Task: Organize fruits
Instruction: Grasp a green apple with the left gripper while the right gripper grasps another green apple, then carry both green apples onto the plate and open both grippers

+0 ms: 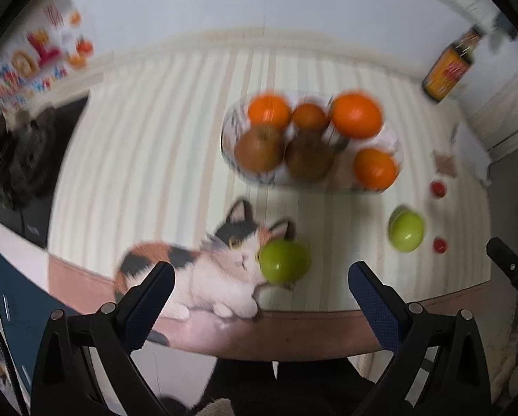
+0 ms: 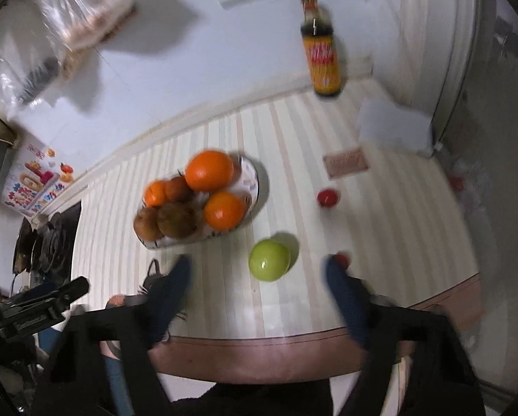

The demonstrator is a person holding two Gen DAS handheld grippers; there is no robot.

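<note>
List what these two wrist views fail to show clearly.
- Bottle label: unreadable in both views, motion blur.
- Second green apple: missing from the right wrist view, apparently behind that gripper's left finger.
- Brown fruits on the plate: kind uncertain, blurred.
- Right gripper: fingers smeared.

The left gripper (image 1: 260, 286) is built of matte black plastic: two angular arms, each with triangular cut-outs and round silver screw heads at the pivots. Its jaws carry dark blue pads with a fine dotted, grippy texture. The right gripper (image 2: 257, 284) has the same black frame and dark blue pads, blurred in its own view. From the left wrist camera its black edge shows a small silver screw. Dark clothing shows below both.
</note>
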